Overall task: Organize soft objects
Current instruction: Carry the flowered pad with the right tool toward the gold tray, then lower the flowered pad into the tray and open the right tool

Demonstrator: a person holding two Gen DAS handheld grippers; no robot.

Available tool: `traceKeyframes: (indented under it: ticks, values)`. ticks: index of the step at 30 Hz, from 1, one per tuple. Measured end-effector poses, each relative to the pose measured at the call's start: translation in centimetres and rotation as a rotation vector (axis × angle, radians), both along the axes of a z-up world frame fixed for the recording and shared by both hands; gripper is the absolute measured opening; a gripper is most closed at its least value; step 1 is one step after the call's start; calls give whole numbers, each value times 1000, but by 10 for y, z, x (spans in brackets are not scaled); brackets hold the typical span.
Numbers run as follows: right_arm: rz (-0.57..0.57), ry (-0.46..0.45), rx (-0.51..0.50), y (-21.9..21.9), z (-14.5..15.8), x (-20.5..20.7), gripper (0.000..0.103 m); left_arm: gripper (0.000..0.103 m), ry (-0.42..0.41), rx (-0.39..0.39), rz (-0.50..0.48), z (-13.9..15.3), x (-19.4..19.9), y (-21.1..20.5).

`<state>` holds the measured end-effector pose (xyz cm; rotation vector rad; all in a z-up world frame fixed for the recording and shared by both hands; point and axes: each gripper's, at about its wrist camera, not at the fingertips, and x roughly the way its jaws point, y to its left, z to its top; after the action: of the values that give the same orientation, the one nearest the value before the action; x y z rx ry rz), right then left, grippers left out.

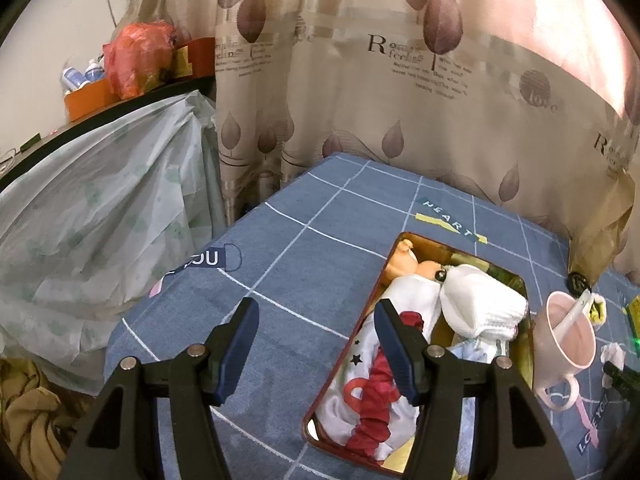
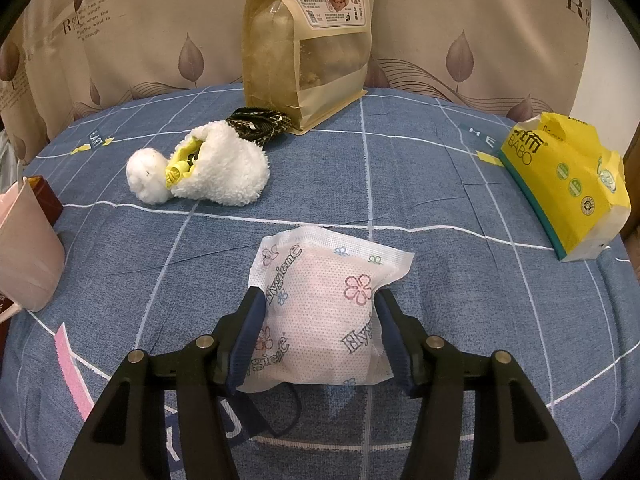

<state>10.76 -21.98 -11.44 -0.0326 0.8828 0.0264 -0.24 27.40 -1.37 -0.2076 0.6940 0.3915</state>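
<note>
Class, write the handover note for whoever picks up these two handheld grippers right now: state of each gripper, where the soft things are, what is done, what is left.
Left gripper: open, empty, above the near edge of the tray.
Right gripper: shut on the white Hygiene packet, low over the blue bedsheet.
Done: the tray already holds a doll, white socks and a white-and-red garment.
Left: put the packet in the tray, then the fluffy white pouch lying near the brown paper bag. The pink cup stands right beside the tray; mind it.
</note>
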Motion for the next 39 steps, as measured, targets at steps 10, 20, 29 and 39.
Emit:
traceKeyframes:
  ticks: [10,20,29,39]
  values:
    - [11,-13,-9,2,2,-1,48,61,16,-13,6,-3,1,3]
    - [73,-44,-27,20,17,-6,28,61,27,-10,4,-4,3,3]
    - [145,-122,-13,50,71,-18,27,61,29,-17,17,-5,4,5]
    - [375,-180,82,142,121,-32,27,61,9,-31,56,-2,-1,11]
